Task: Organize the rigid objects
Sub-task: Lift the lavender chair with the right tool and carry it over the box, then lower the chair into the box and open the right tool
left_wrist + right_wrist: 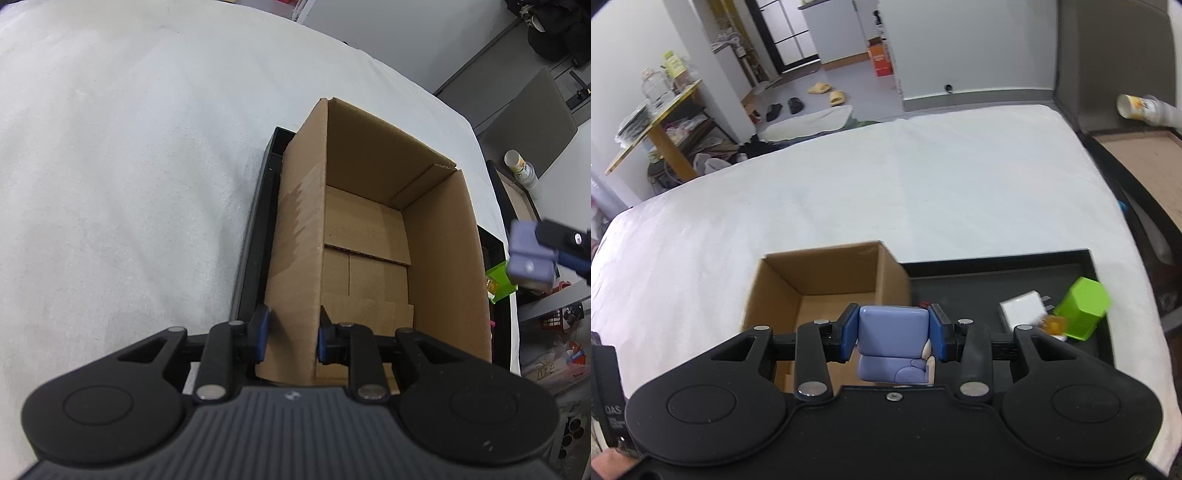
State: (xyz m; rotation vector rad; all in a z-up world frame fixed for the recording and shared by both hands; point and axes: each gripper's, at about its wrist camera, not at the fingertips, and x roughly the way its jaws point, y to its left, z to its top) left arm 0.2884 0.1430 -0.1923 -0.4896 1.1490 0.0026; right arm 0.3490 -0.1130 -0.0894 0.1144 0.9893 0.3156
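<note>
An open cardboard box stands in a black tray on the white-covered table. It is empty inside. My left gripper straddles the box's near left wall, its blue pads close on either side of the wall. My right gripper is shut on a lavender-blue blocky toy figure and holds it above the box's right edge. That gripper with the toy shows at the right of the left wrist view. In the tray lie a green hexagonal block, a white charger and a small amber piece.
The white cloth covers the table around the tray. A brown side surface with a tipped paper cup lies past the table's right edge. Room clutter and shelves stand beyond the far edge.
</note>
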